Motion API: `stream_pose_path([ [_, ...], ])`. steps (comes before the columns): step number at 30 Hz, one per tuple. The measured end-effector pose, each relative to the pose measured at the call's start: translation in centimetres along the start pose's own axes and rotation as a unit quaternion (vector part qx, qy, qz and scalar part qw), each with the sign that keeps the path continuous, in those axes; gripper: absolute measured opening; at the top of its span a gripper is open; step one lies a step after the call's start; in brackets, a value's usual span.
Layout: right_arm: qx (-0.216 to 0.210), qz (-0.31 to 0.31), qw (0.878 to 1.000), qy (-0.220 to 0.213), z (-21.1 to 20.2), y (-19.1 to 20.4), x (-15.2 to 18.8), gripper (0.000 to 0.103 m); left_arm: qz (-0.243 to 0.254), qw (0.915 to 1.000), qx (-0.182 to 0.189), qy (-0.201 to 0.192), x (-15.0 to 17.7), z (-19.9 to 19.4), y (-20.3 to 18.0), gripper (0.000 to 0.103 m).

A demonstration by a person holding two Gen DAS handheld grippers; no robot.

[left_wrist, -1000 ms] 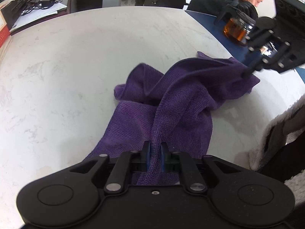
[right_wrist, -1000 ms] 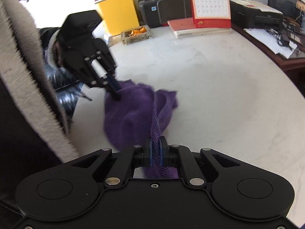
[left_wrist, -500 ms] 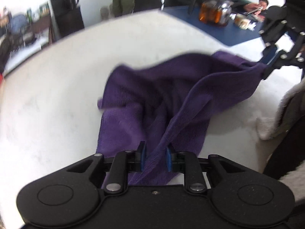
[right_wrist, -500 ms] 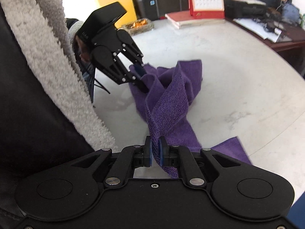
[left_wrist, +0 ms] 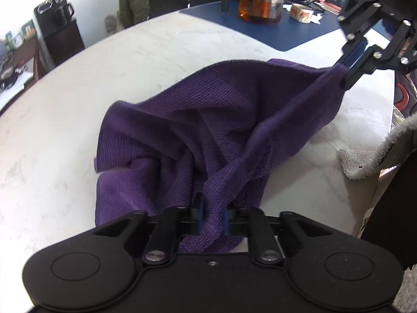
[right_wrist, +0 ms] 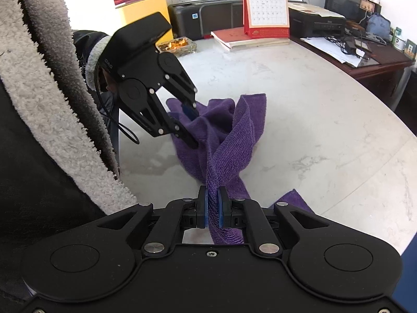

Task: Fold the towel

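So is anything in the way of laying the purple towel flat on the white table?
Nothing visible. Both the left gripper and right gripper hold the purple towel, and the white table beside it is bare.

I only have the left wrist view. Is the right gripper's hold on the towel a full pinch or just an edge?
Observer: A full pinch. In the right wrist view the right gripper is shut on a bunched strip of towel that runs between both pads and out behind them.
Operator: Does any towel trail past it?
Observer: Yes. A corner shows just right of that gripper, low over the table. I can't tell whether it touches.
Operator: How does my left gripper look from that side?
Observer: The left gripper pinches the towel's far end, with its tips angled down toward the table.
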State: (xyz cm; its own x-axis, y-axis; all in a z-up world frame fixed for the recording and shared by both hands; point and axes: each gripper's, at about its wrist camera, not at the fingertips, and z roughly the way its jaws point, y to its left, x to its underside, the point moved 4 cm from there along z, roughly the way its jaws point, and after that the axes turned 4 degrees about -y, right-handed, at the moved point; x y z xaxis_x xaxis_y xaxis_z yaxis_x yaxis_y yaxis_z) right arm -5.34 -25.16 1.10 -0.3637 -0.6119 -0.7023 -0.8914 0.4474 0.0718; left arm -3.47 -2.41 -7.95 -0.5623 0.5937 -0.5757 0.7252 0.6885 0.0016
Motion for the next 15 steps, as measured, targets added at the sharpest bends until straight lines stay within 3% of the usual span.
stream_pose_path([
  [9,0.043,-0.005,0.997,-0.057,-4.2,-0.1,-1.7,0.007,-0.088,0.9912,0.023,-0.096,-2.7,-5.9,1.1,0.004],
  [11,0.050,0.002,0.996,-0.067,-4.6,-0.3,-1.6,0.007,-0.103,0.9887,0.030,-0.105,-2.7,-6.2,1.2,0.004],
  [15,0.056,0.022,0.997,-0.048,-3.0,-0.7,-0.2,0.008,-0.108,0.9882,0.041,-0.100,-2.5,-5.6,1.0,0.004],
])
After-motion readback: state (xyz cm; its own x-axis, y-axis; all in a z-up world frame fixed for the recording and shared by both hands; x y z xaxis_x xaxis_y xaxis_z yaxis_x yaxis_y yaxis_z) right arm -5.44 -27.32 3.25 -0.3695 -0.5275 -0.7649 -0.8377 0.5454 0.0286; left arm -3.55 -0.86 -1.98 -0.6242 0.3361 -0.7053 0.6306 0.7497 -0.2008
